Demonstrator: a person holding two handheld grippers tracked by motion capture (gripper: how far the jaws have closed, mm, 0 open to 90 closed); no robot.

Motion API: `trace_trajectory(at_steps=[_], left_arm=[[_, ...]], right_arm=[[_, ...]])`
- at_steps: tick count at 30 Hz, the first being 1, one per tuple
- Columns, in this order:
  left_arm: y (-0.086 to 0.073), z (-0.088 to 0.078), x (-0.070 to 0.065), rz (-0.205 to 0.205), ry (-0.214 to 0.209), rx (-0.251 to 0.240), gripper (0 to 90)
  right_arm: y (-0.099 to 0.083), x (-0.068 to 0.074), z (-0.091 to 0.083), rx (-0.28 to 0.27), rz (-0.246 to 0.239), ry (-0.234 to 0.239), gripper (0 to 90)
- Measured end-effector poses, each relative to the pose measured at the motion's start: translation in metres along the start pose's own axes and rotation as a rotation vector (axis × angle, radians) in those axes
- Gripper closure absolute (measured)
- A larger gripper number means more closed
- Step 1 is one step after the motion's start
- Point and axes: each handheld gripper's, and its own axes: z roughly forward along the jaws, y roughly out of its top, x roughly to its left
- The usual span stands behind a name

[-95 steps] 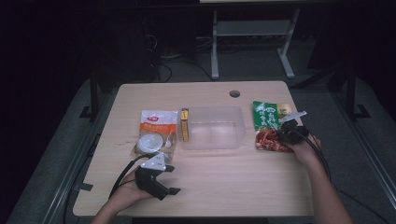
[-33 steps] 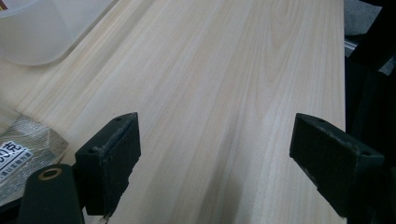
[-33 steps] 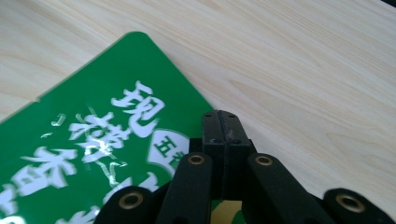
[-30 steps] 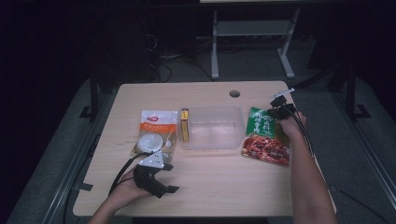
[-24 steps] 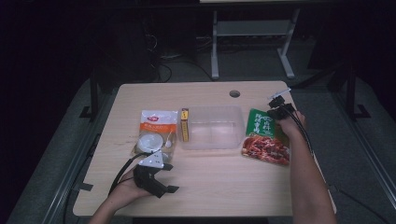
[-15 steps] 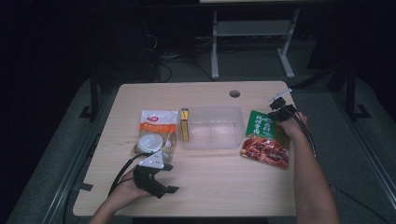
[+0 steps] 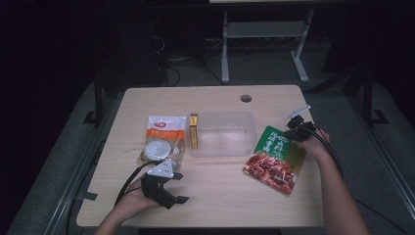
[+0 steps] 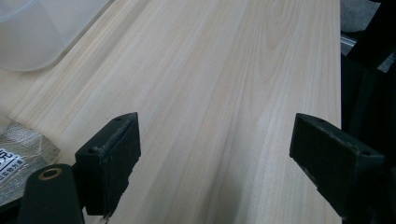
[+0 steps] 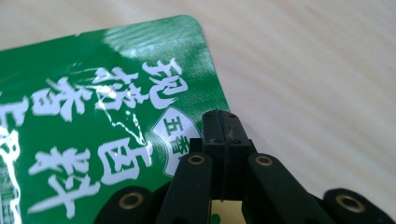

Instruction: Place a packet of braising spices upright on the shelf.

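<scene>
Two grippers are in my high view, one on each side of the wooden table (image 7: 225,196). My right gripper (image 7: 292,133) sits at the table's right side with its jaws pinched onto the top edge of a green and red food pouch (image 7: 274,159); the pouch hangs tilted from that grip, just right of the clear plastic container (image 7: 222,133), its red lower end near the table surface, though I cannot tell from here whether that end touches the wood. My left gripper (image 7: 180,188) rests low at the near left, jaws spread with nothing between them, well apart from the pouch. Beside it lie an orange and white packet (image 7: 164,139) and a slim yellow box (image 7: 194,131) standing against the container's left wall. Print on all the packaging is too small for me to read here, and the room behind is dark. From the left gripper view, my left gripper (image 8: 215,154) has both black pads wide apart over bare wood; a corner of the clear plastic container (image 8: 32,32) is cut off at top left, and a crinkled wrapper edge (image 8: 18,149) is cut off at the left border. From the right gripper view, my right gripper (image 9: 223,135) has its jaws pressed together on the food pouch (image 9: 102,116) near its upper right corner; the green face with white characters runs out of frame left and below.
</scene>
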Motion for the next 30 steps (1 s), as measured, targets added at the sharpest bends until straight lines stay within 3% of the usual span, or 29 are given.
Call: trace_trajectory(at_steps=[9, 16, 23, 30], left_arm=[[0.0, -0.001, -0.001, 0.004, 0.0, -0.003, 15.9], [0.0, -0.002, -0.001, 0.013, 0.005, 0.001, 15.9], [0.001, -0.002, -0.002, 0.005, 0.005, -0.01, 15.9], [0.002, -0.001, -0.003, 0.012, 0.004, -0.003, 15.9]], right_arm=[[-0.016, 0.032, -0.019, 0.051, -0.087, 0.039, 90.0], [-0.03, 0.054, -0.033, 0.058, -0.117, 0.089, 90.0], [-0.039, 0.086, -0.046, 0.066, -0.159, 0.126, 90.0], [-0.037, 0.122, -0.051, 0.067, -0.201, 0.198, 90.0]])
